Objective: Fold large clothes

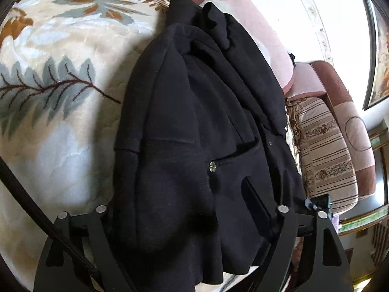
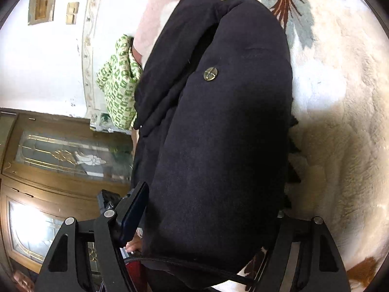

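A black garment [image 1: 194, 112] with a metal button [image 1: 212, 166] lies bunched in thick folds on a cream blanket with a leaf pattern [image 1: 60, 48]. My left gripper [image 1: 184, 194] straddles its near end. The right pad [image 1: 257, 206] shows its inner face free of the cloth, and the other finger is hidden under the folds. In the right wrist view the same garment [image 2: 218, 146] and its button [image 2: 210, 73] fill the space between the jaws of my right gripper [image 2: 214, 194]. The left pad [image 2: 133, 211] rests against the cloth's edge, and the other finger is hidden.
A pink and brown sofa [image 1: 340, 102] with a striped cushion [image 1: 325, 150] stands past the blanket's edge. A green-and-white patterned cloth [image 2: 119, 85] lies beside the garment. A wooden door with glass panes [image 2: 60, 165] is behind it. A person's fingers [image 2: 135, 244] show near my right gripper.
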`<state>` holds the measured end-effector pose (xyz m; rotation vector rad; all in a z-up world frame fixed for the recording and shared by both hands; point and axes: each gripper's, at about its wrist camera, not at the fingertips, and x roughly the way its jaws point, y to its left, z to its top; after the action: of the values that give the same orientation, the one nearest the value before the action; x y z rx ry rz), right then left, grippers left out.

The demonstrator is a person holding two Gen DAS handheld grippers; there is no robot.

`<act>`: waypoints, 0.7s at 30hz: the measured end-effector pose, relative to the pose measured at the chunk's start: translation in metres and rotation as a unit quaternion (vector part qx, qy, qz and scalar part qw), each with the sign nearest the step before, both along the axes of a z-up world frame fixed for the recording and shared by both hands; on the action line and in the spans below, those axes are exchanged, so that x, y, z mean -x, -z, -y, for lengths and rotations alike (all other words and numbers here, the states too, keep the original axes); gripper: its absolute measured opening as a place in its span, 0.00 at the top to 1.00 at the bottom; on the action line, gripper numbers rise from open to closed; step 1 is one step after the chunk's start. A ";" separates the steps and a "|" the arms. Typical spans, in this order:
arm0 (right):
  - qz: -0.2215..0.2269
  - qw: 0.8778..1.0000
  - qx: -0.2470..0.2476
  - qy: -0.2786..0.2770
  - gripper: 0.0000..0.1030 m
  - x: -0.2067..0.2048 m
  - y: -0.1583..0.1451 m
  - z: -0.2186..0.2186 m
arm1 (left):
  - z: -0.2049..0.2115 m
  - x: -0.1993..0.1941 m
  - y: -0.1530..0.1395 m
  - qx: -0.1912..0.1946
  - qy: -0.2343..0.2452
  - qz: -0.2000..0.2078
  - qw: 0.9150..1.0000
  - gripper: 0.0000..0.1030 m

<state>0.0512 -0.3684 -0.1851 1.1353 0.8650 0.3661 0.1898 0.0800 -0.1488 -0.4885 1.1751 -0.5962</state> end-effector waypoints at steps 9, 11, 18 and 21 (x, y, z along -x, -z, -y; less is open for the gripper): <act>-0.005 0.995 -0.026 0.091 0.16 0.014 0.001 0.014 | 0.011 0.003 0.000 -0.015 -0.005 0.022 1.000 0.08; -0.014 0.996 0.027 0.086 0.12 0.004 -0.007 -0.002 | 0.017 0.006 -0.001 -0.036 -0.017 0.027 0.999 0.08; -0.032 0.979 0.193 0.061 0.57 -0.022 -0.026 -0.040 | 0.041 0.017 -0.020 -0.181 -0.051 0.038 0.981 0.76; -0.017 0.985 0.158 0.064 0.66 -0.021 -0.038 -0.026 | 0.032 0.020 -0.049 -0.168 -0.060 0.050 0.983 0.86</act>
<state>0.0724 -0.3421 -0.1468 0.8973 0.8407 0.0987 0.1697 0.0482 -0.0997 -0.2369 1.1137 -0.3054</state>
